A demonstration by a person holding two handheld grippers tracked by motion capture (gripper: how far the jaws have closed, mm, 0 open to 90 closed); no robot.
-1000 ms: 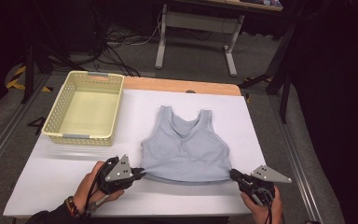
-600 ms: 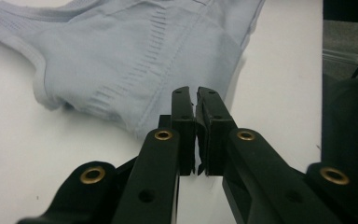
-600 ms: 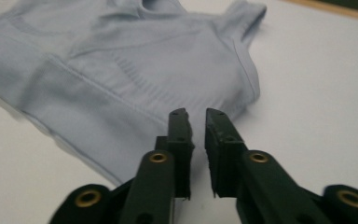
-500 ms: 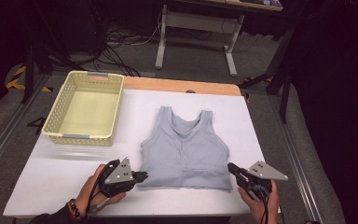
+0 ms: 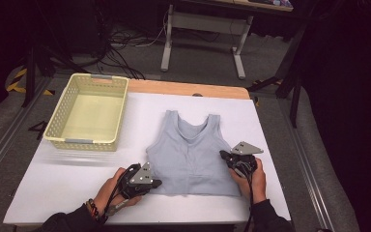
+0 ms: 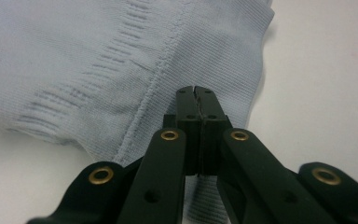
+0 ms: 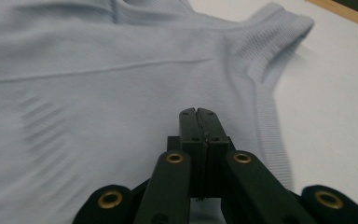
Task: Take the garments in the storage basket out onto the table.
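A pale blue tank top (image 5: 193, 154) lies flat on the white table (image 5: 63, 179), straps away from me. My left gripper (image 5: 157, 183) rests at the top's lower left hem corner. In the left gripper view its jaws (image 6: 196, 89) are shut and lie over the ribbed hem of the top (image 6: 74, 56), with no fold pinched at the tip. My right gripper (image 5: 222, 154) sits at the top's right side edge, about halfway up. Its jaws (image 7: 196, 111) are shut above the smooth fabric of the top (image 7: 98, 93), near the ribbed armhole band.
A pale yellow plastic basket (image 5: 84, 142) stands empty at the table's back left. A wooden strip (image 5: 188, 88) runs along the far edge. Cables and a metal stand (image 5: 203, 29) are on the floor beyond. Bare table surface lies left and right of the top.
The top slid toward me as both grippers pulled its hem. Since then the right gripper has moved from the hem corner up the right side; the left shifted slightly right.
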